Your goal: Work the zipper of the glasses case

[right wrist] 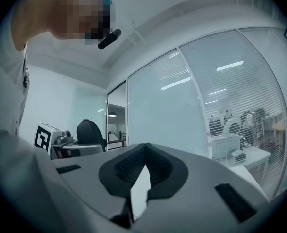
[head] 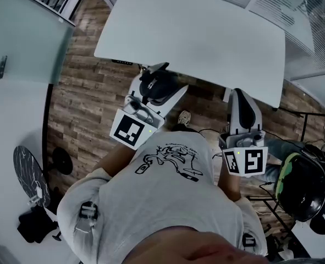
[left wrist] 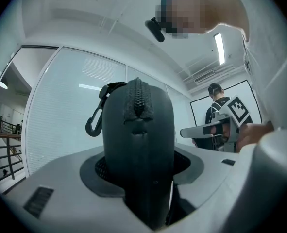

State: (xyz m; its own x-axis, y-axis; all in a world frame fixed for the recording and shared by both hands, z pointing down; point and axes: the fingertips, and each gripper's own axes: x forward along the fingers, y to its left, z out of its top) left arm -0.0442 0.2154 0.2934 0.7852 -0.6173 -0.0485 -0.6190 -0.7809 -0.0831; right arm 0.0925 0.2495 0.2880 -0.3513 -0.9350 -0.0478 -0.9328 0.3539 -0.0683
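The glasses case [left wrist: 139,144] was off the table [head: 206,37], held in the air in front of the person. It stood on end in the left tool [left wrist: 141,166], whose jaws were clamped on its lower body from both sides. Its zipper [left wrist: 137,98] ran up over the rounded top, facing that tool's camera, and a clip [left wrist: 95,115] hung from a loop at the upper left.

The case looked like a dark, fabric-covered moulded shell. It was probably light, fairly stiff and not slippery, though a hard squeeze might bow it and bind the teeth. A hold across the broad sides, as here, left the zipper line free. I could not pick out the slider for certain; a small tab sat just below the end of the teeth.

The right tool [right wrist: 144,152] was closed with nothing between its jaws. It would most likely need to open and pinch the small pull, which is a fiddly target.
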